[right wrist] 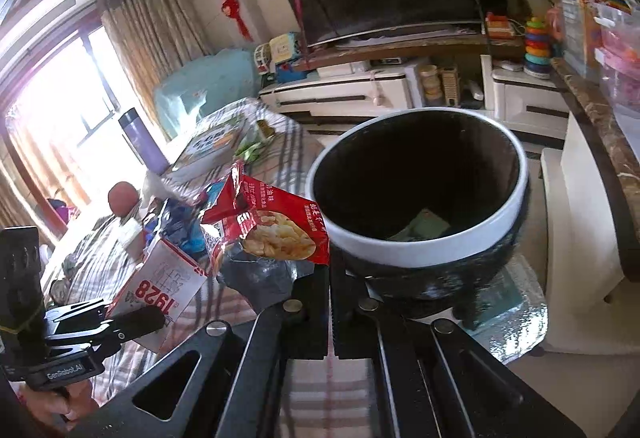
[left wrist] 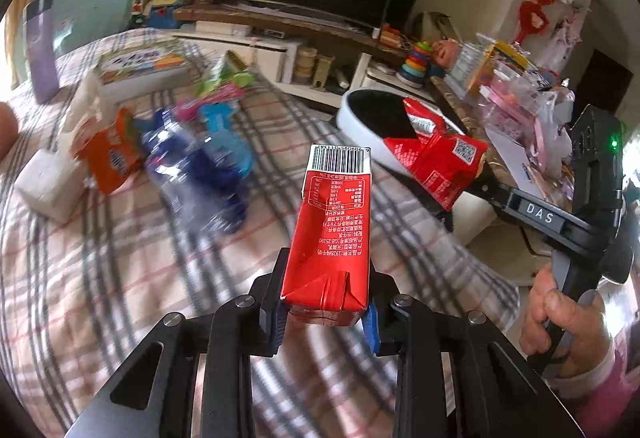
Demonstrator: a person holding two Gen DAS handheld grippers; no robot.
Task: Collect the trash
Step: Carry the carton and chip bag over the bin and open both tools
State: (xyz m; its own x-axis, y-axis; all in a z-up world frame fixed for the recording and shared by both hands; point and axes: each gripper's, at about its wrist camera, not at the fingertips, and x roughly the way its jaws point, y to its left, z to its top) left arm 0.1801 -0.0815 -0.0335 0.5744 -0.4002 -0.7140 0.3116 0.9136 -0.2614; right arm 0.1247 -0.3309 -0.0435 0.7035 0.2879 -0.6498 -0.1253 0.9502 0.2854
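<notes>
The left claw (left wrist: 326,312) clamped a red carton (left wrist: 330,234); the right claw (right wrist: 330,312) pinched a snack bag (right wrist: 276,230) beside the bin (right wrist: 420,254).

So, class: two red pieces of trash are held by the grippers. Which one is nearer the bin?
The red snack bag in the right gripper, right by the bin rim; the red carton in the left gripper is farther back.

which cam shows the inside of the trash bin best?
Right wrist. It looks down into the trash bin, showing the white rim, dark interior and a pale scrap at the bottom. The left wrist view shows only the bin's tilted rim, partly hidden by the snack bag held by the right gripper.
</notes>
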